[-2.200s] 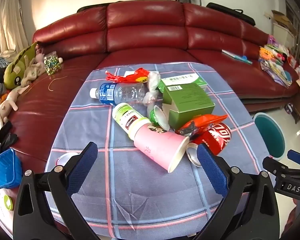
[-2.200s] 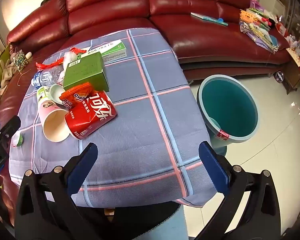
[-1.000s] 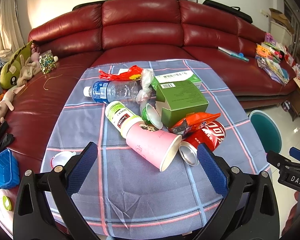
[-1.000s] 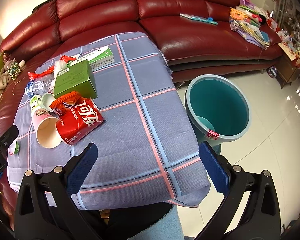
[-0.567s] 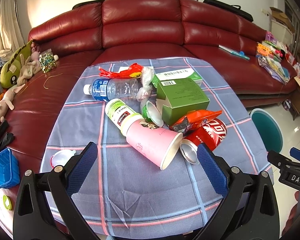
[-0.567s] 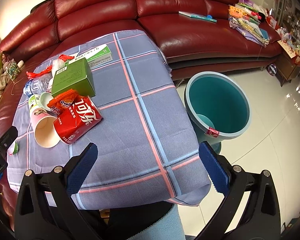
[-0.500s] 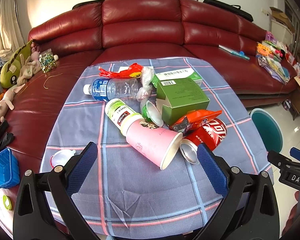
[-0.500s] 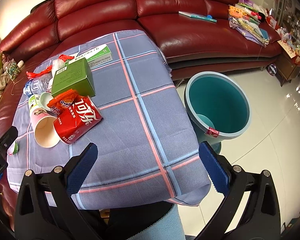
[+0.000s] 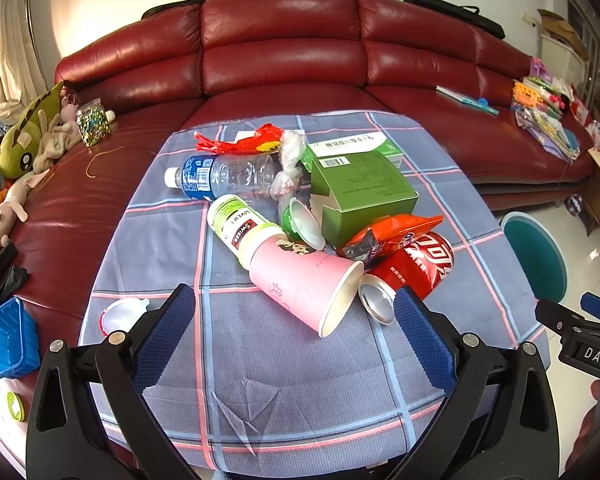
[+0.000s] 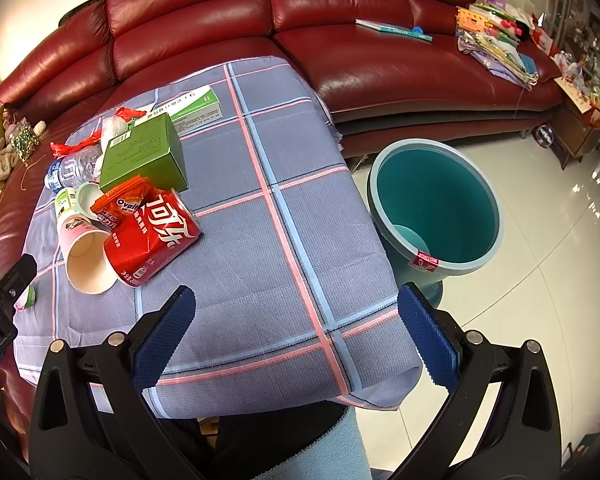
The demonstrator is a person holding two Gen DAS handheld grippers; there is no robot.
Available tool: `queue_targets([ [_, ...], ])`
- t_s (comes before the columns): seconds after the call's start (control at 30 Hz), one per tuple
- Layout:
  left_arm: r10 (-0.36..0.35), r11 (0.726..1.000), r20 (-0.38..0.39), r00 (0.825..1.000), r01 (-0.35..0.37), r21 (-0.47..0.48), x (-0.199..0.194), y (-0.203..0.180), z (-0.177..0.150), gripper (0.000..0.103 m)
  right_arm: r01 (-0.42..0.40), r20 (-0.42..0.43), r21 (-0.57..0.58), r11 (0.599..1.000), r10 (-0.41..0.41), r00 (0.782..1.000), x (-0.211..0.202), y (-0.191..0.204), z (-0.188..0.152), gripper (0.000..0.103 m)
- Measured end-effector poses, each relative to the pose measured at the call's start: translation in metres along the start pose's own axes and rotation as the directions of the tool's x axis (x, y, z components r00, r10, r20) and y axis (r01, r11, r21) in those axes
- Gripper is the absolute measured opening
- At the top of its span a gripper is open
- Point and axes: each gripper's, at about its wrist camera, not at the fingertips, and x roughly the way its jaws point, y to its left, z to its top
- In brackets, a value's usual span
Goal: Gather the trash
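On the checked tablecloth we see a cup and can. Our left gripper and right gripper gape wide, empty.

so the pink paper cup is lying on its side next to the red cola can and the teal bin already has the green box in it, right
Not quite. The pink paper cup does lie on its side beside the red cola can, but the green box is on the table among the trash. The right wrist view shows no box inside the teal bin.
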Motion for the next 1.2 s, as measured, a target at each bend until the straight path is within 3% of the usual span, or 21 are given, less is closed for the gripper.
queue_targets([
  [1.2, -0.001, 1.0, -0.023, 1.0, 0.001, 0.0, 0.0066, 0.0, -0.0003, 0.099, 0.007, -0.013, 0.019, 1.0, -0.007, 1.0, 0.0064, -0.0063, -0.0003, 0.097],
])
